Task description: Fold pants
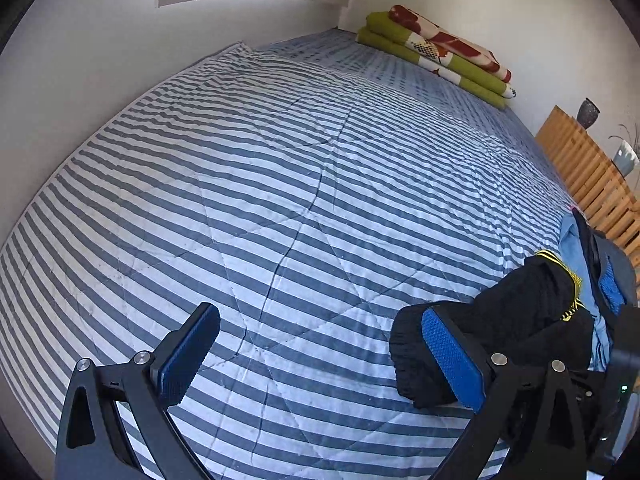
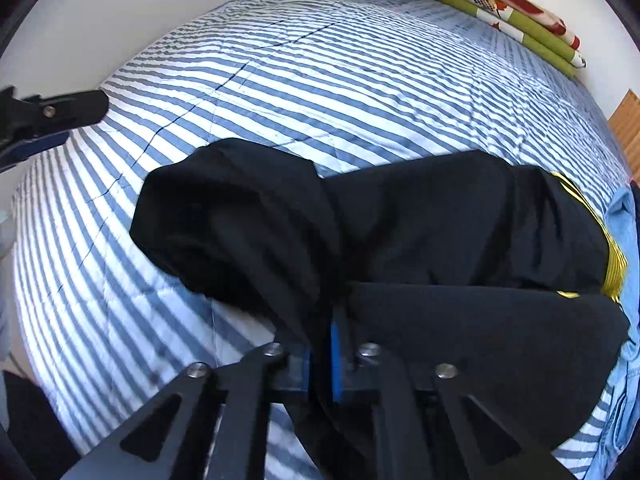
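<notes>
Bed [image 1: 280,184], covered by a quilted spread in blue-grey and white stripes, fills both views.

Black pants [image 2: 420,220] lie bunched on the bed's near right part, as the left wrist view frames it. Yellow striped trim [image 2: 612,264] shows at their right end. Cloth is folded over in thick, rounded heaps, not flat.

Right gripper [image 2: 322,360]: the 2 blue pads stand nearly together, with a fold of black pants fabric pinched between them. Cloth drapes over both fingers and hides the tips.

Left gripper [image 1: 316,354]: jaws spread wide, nothing between them but striped spread. Its right finger [image 1: 452,360] sits just against the near edge of the pants heap; cannot tell whether it touches. Left finger [image 1: 188,354] well clear of the cloth. In the right wrist view this gripper shows only partly at the left edge [image 2: 60,114], above the bed, apart from the pants.

Light blue garment [image 1: 576,256] lies just beyond the pants at the right edge, partly under them.

Folded green blanket with red and white floral print [image 1: 436,56] sits at the far end of the bed against the wall. Wooden slatted frame [image 1: 588,176] runs along the bed's right side; a dark vase [image 1: 588,112] stands beyond it.
</notes>
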The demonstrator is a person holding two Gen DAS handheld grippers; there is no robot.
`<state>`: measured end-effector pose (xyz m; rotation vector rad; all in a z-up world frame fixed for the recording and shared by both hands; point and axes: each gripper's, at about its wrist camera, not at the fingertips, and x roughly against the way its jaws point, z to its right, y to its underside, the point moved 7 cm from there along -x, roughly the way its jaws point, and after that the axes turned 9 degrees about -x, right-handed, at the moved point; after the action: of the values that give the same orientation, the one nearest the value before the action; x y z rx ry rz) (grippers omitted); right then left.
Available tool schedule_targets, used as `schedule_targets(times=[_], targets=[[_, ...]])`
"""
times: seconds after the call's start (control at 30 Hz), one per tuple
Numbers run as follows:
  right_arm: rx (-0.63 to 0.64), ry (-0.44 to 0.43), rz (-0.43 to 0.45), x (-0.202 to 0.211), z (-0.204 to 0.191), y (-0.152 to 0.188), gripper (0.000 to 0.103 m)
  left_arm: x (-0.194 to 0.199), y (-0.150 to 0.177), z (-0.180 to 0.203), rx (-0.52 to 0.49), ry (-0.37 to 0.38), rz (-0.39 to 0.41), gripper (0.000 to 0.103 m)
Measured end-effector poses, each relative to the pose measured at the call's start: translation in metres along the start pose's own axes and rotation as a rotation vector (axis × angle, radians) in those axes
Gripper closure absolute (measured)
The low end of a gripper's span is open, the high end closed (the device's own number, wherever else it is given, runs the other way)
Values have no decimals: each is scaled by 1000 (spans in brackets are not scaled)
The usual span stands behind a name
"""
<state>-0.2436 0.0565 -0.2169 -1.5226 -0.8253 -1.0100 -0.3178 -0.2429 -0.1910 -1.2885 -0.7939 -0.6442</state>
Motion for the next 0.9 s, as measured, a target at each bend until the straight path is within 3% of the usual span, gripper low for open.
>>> schedule_targets(times=[0.2, 0.37, 0.47, 0.57, 0.77, 0.9], targets=[[-74, 63, -4, 46, 67, 65, 98, 0, 10, 25, -42, 49, -19, 1], [-194, 137, -74, 69, 129, 140, 98, -5, 29, 71, -90, 169, -77, 1], [-230, 143, -122, 79, 145, 167, 91, -2, 48, 113, -172, 235, -103, 1], [-243, 160, -87, 107, 152, 175, 57, 5, 72, 156, -272, 306, -122, 1], [-248, 176, 5, 169, 153, 165, 55, 7, 125, 213, -416, 376, -198, 1], [-248, 109, 48, 199, 145, 144, 55, 5, 156, 245, -501, 415, -239, 1]])
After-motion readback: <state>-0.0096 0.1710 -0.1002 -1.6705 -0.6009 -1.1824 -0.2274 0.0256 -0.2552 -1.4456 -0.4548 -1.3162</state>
